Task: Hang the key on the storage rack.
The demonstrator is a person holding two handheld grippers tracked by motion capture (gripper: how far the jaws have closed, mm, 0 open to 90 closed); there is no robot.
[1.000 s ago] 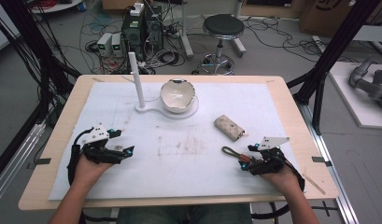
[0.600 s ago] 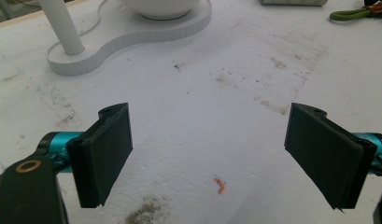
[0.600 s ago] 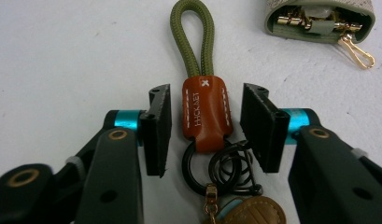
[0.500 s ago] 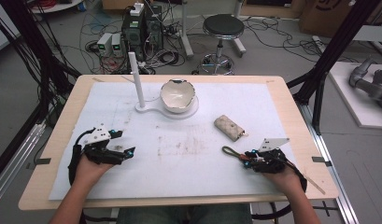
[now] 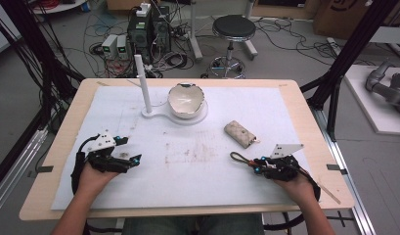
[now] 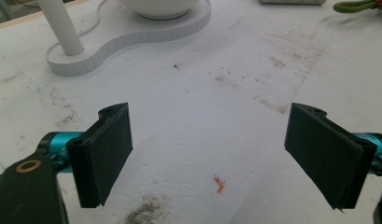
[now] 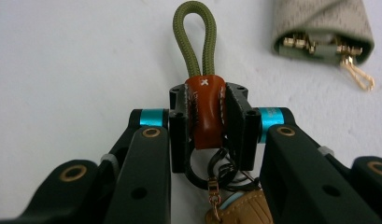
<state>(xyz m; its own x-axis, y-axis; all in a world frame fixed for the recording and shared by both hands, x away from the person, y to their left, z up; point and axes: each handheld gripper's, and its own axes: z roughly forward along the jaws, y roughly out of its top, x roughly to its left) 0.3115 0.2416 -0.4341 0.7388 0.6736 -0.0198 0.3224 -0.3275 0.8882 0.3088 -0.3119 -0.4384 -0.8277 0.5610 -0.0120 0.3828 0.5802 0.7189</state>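
Observation:
A keychain with an olive cord loop and a brown leather tab lies on the white mat at the right. My right gripper has just been closing, and its pads now press on both sides of the tab. In the high view the right gripper rests low on the mat, and the cord loop sticks out to its left. My left gripper sits on the mat at the left. Its jaws stand wide apart, and the left gripper has only bare mat between them.
A beige key pouch with gold clips lies just beyond the keychain. A white bowl sits on a white base with an upright post at the back middle. The mat's centre is stained.
The right gripper's jaws have closed on the keychain's leather tab; a second ago they stood open around it. Both hands stayed where they were.

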